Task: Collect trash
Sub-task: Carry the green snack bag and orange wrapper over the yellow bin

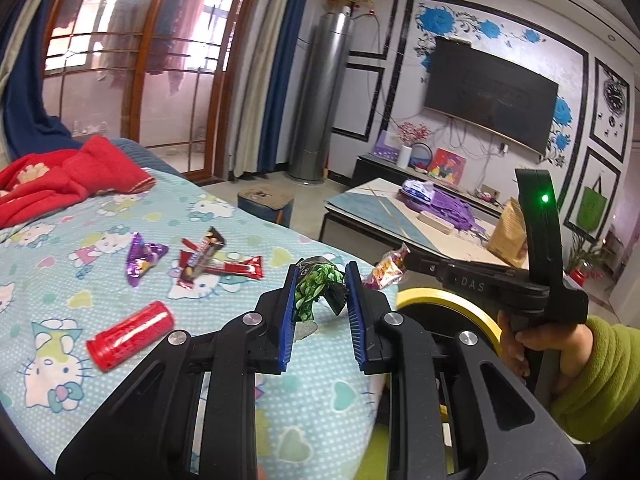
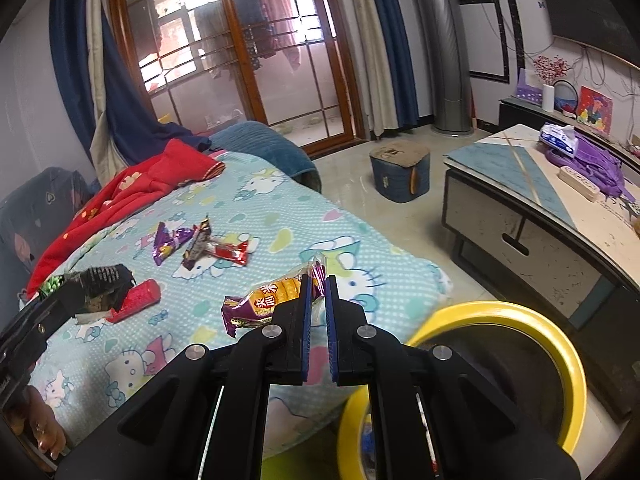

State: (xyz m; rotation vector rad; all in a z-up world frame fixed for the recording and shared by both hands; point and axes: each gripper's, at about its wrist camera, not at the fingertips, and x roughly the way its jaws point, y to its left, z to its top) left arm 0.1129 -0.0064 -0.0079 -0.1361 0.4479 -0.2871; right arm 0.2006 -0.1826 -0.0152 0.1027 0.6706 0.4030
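A blue cartoon-cat bedsheet (image 1: 120, 264) is filling the lower left of my left wrist view and running off the frame edges, with a red blanket (image 1: 60, 180) bunching at its upper left corner, partly cut off. In my right wrist view, a yellow-rimmed bin (image 2: 500, 312) is sitting in the lower right; the gripper body is hiding its near side and I cannot make out what lies inside.

My left gripper (image 1: 322, 280) is occupying the lower centre of its view, its blue-padded jaws pinching a crumpled green-and-black wrapper (image 1: 316, 286) above the sheet; how much of the wrapper is hanging behind the pads is hard to tell. My right gripper (image 2: 319, 292) is standing at the bottom centre of its view, jaws drawn nearly together on one end of a purple-and-orange snack packet (image 2: 260, 300), whose printed characters are too small to read and whose far end is sticking out leftward over the sheet.

On the sheet, a red cylinder (image 1: 130, 330) is lying on its side at lower left in the left wrist view. Higher up, a purple wrapper (image 1: 142, 258) is lying just beside a dark brown wrapper (image 1: 202, 254), which is crossing over a red wrapper (image 1: 236, 266). Their labels are blurring into illegibility.
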